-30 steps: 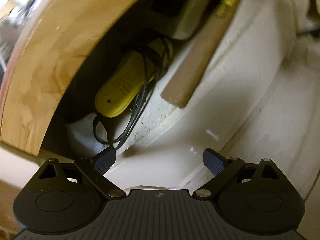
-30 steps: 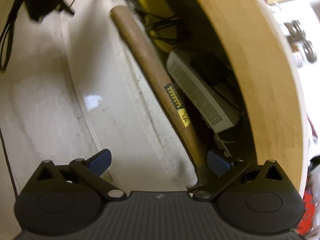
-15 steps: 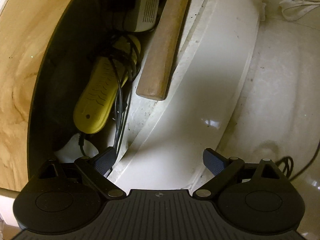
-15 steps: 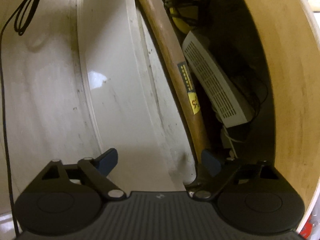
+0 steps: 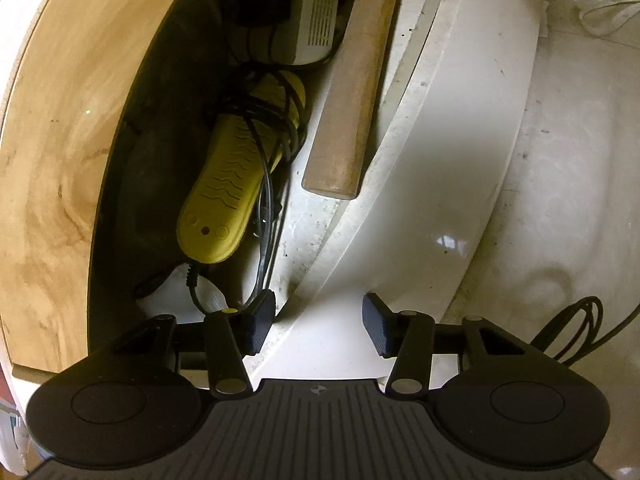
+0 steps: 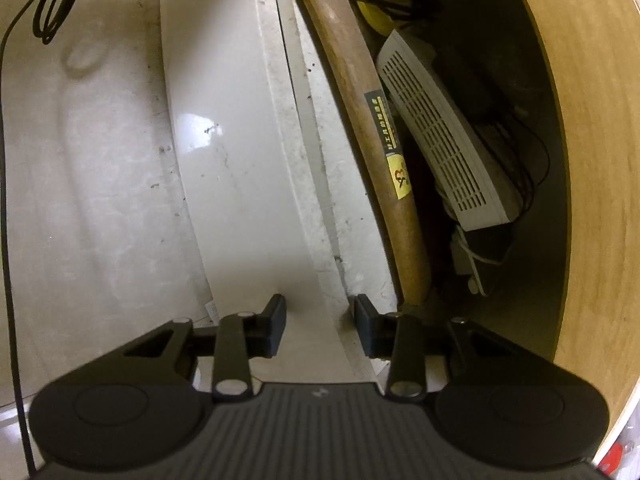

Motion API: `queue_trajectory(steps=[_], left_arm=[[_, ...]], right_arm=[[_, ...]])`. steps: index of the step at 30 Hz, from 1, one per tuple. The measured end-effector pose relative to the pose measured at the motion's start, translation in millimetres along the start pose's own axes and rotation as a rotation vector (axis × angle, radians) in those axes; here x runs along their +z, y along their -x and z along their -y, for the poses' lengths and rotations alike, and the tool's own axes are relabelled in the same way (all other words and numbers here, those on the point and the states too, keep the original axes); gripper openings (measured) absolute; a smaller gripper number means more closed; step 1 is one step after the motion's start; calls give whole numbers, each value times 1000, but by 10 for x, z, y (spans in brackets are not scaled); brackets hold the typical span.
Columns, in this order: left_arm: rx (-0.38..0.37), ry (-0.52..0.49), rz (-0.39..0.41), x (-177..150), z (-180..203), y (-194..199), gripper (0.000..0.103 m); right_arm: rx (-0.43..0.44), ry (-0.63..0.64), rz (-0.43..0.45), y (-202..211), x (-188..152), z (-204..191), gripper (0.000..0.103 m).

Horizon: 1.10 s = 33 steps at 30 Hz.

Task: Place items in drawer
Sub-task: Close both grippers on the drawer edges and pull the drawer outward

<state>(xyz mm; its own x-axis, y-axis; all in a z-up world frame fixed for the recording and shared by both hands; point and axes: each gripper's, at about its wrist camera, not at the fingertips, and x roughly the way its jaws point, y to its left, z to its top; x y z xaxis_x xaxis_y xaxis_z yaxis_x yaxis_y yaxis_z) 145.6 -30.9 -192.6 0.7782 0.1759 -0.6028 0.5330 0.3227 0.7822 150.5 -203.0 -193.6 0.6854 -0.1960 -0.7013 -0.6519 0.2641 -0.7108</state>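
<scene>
Drawer stuff is all visible from above here. Inside the drawer (image 5: 452, 128), a wooden hammer handle (image 5: 352, 92) is laid along the inner side of the white front panel, its butt end pointing toward the left gripper (image 5: 318, 328). Just beside it, a yellow device (image 5: 236, 176) with wavy grooves is tucked in, with a black cord (image 5: 272, 136) looped around it and trailing down toward the left finger. Further in, a white vented box (image 5: 316, 12) is wedged next to the handle. A wooden desk top (image 5: 68, 152) is seen overhanging the drawer's far side.

Left gripper's fingers are spread moderately apart, nothing clamped between them; they are positioned over the drawer's front edge, the left finger (image 5: 260, 324) on the inner side right by the cord.

From the right wrist view, the same handle (image 6: 360, 92) is seen with a yellow label on it, the vented box (image 6: 444, 140) leaning beside it, and loose white and dark cables bunched underneath. The right gripper (image 6: 318, 328) is held astride the white front panel (image 6: 240, 160), its fingers a short way apart, one on each side of the panel's top edge; whether the panel is actually touched can't be told. A coil of black cable (image 6: 56, 4) is lying on the pale floor (image 6: 80, 184) outside the drawer.
</scene>
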Motion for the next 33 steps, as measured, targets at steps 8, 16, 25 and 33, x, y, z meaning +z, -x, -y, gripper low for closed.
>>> queue_trajectory(steps=[8,16,25,33], left_arm=[[-29,17,-12,-56,27,160,46],[-60,7,-17,-103,101,299,45],[-124,33,-43,-120,160,419,45],[-204,34,-47,-154,198,552,45]], right_arm=[[26,-8,-10,121,-30,-53,38],[52,-3,-16,273,-75,-105,37],[124,-30,-28,433,-134,-80,35],[176,-23,-46,578,-173,-146,33]])
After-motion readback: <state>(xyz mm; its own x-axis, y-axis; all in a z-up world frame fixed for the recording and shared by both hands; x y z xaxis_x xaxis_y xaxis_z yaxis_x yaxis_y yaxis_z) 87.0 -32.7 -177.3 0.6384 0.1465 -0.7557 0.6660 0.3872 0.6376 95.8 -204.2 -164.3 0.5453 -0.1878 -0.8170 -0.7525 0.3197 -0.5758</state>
